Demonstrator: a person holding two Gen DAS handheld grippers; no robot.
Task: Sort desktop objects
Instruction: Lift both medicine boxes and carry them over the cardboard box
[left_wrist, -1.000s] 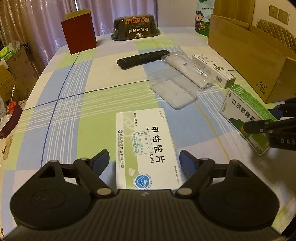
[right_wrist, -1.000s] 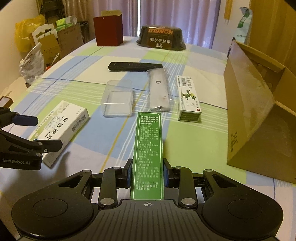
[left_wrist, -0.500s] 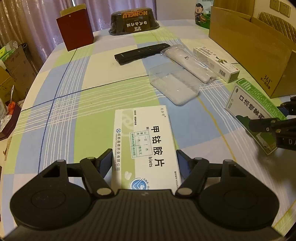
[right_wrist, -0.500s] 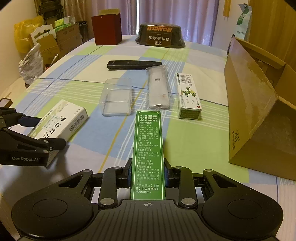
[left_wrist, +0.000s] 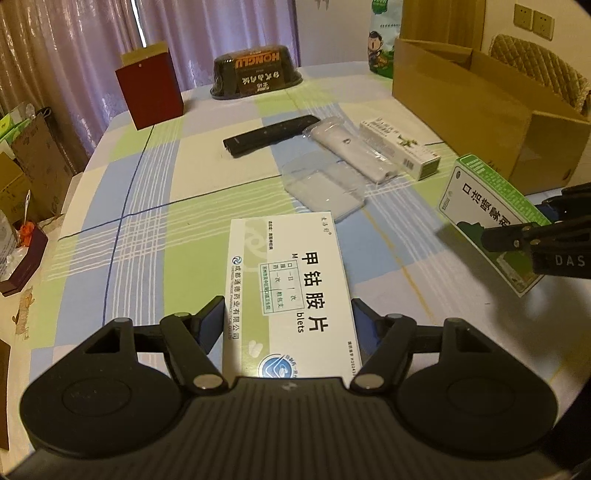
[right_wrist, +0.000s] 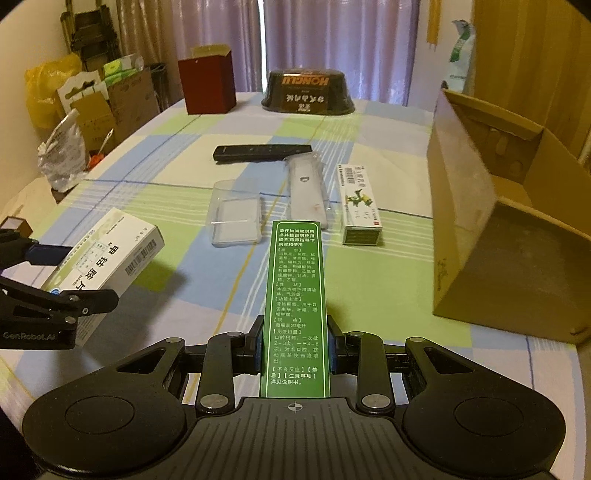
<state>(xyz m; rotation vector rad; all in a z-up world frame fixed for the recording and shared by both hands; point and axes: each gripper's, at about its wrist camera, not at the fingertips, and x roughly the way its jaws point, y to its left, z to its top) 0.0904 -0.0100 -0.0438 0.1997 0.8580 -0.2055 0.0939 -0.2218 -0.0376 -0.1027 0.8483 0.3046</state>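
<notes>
Left tongs (left_wrist: 288, 317) gripping white medicine box (left_wrist: 288, 280), right tongs (right_wrist: 294, 345) clamped on green box (right_wrist: 297, 306), both above checked tablecloth (left_wrist: 147, 192)

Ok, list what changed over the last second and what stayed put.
Both boxes rose: the left gripper lifted the white medicine box off the tablecloth, and the right gripper raised the green box. Both grips, remotes, clear tray and cardboard box: unchanged.

Cardboard box (right_wrist: 491, 236) right; bare tablecloth (right_wrist: 384, 280) ahead.
</notes>
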